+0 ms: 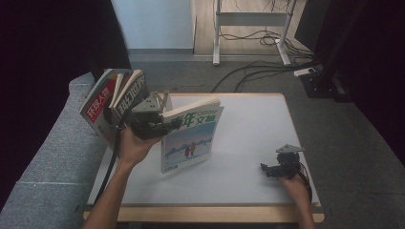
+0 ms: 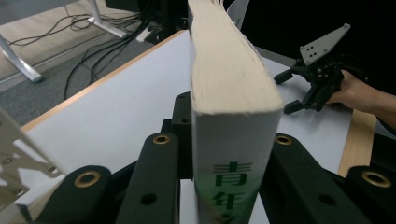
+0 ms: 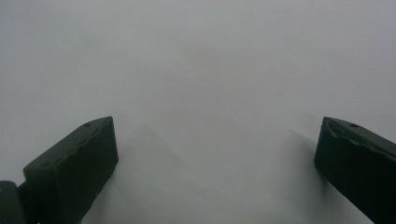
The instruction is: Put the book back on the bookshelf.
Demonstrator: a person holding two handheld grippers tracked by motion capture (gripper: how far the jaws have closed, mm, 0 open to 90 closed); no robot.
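High view, from the left: red magazine (image 1: 99,110) and a dark book (image 1: 130,99) leaning together upright at the bench's (image 1: 248,143) left edge, beside a grey padded ledge (image 1: 52,143). Just right of them, left tool (image 1: 152,121) raised above the bench in a hand (image 1: 131,145), clamped on the spine of a green-and-white magazine (image 1: 191,136); magazine held upright, lower edge close to the white bench top, touching or not cannot be told. Left gripper view: same magazine's spine (image 2: 231,154) wedged between the two black jaws, pages fanning away above. Far right, near the bench's front corner: right tool (image 1: 271,170) low over the bench, apart from the magazine. Right gripper view: jaws spread wide, nothing between them, bare white bench (image 3: 196,70) beyond.
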